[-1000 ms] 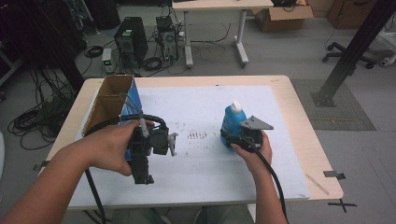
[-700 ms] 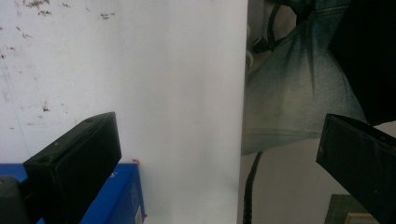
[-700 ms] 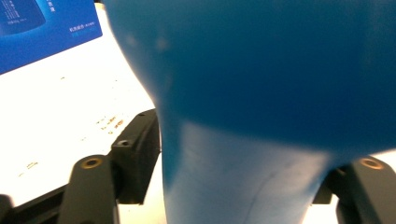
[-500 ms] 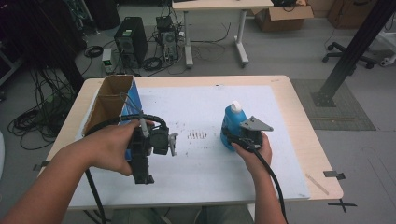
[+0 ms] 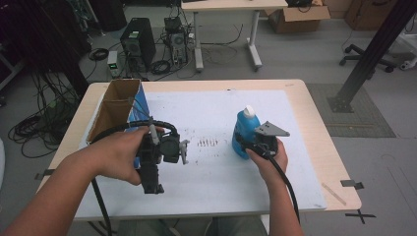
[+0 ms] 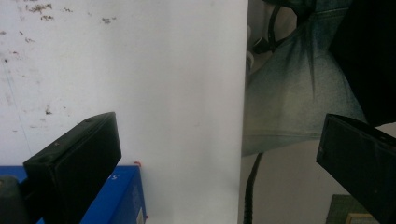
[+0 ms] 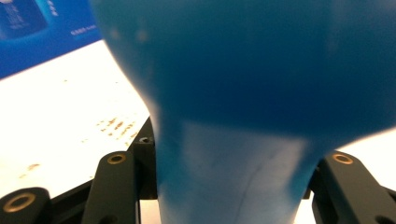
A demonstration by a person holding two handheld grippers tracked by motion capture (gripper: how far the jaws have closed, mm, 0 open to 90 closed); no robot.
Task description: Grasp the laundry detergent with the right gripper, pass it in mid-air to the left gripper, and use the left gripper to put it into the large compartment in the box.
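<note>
Blue bottle: upright, toward right edge of table; smooth plastic, likely slippery, squeezable
Hold: low on body
Right gripper: jaws just closed, clamped on bottle
Left gripper: jaws apart, empty

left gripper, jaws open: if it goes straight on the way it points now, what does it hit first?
Probably nothing on the table. The left gripper looks past the white mat and its edge toward the person's jeans; they would likely be met first, though depth is unclear.
</note>
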